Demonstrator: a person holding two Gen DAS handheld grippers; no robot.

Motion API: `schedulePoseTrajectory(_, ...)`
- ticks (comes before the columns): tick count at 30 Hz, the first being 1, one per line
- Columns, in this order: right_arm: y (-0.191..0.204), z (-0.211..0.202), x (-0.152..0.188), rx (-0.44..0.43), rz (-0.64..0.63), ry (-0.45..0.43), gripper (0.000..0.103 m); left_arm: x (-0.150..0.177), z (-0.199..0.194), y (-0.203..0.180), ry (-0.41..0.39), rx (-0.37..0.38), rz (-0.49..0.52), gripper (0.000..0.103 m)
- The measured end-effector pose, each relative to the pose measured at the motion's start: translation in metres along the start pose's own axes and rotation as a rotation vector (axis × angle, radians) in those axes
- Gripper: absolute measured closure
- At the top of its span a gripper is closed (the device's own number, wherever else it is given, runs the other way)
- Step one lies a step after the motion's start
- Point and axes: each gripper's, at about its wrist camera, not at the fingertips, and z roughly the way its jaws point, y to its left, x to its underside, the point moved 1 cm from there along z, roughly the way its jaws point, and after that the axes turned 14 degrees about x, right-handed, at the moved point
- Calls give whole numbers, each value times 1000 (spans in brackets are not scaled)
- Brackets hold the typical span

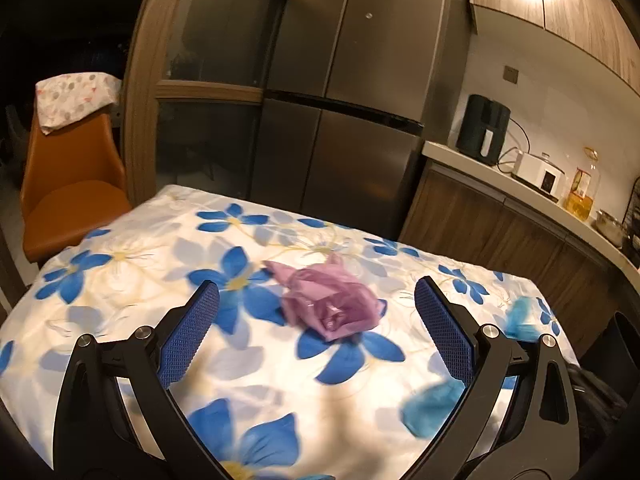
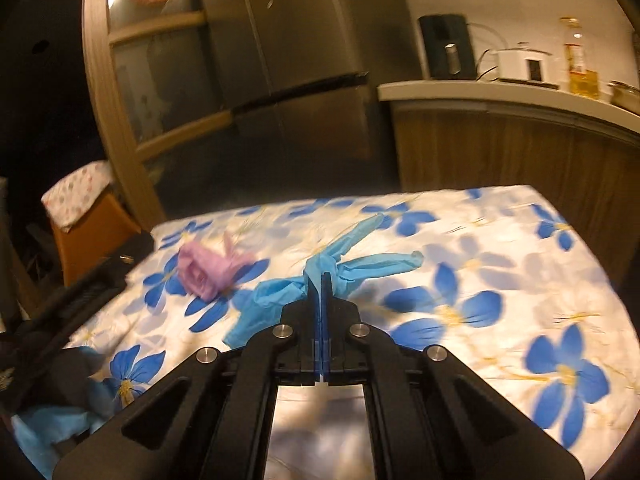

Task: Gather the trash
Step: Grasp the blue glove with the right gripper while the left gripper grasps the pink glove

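Your right gripper (image 2: 321,280) has its jaws pressed together on a blue glove (image 2: 352,264), pinching it at its bunched middle; the glove's fingers trail away beyond the tips toward the far side of the table (image 2: 500,240), and its cuff end spills to the left of the jaws. Your left gripper (image 1: 316,294) stands with jaws spread wide and nothing between the pads. A crumpled purple glove (image 1: 332,300) lies on the flowered tablecloth (image 1: 160,264) just ahead of those open jaws, centred in the gap but beyond the fingertips and not touching either pad. In the right wrist view the purple glove sits to the left of the blue one, close beside it. More blue material (image 1: 436,404) lies blurred near your left gripper's right finger.
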Motion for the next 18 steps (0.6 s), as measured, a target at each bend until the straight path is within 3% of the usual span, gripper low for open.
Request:
schedulePoseTrajectory(4, -16, -16, -1, 24, 11, -44, 102, -1, 24, -7, 28, -7, 7, 14)
schedulePoseTrajectory(9, -29, -24, -4, 38, 22, -63, 102, 4, 56, -9, 123, -23, 8, 37)
schedulePoseTrajectory(14, -35, -28, -5, 45, 33, -62, 102, 11, 68, -7, 179, -20, 6, 67)
schedulePoseTrajectory(16, -36, -31, -5, 44, 31, -63, 102, 12, 68, -6, 186, -10, 3, 95)
schedulePoseTrajectory(18, -37, -34, -5, 41, 29, -62, 102, 14, 65, -6, 183, 2, 3, 102)
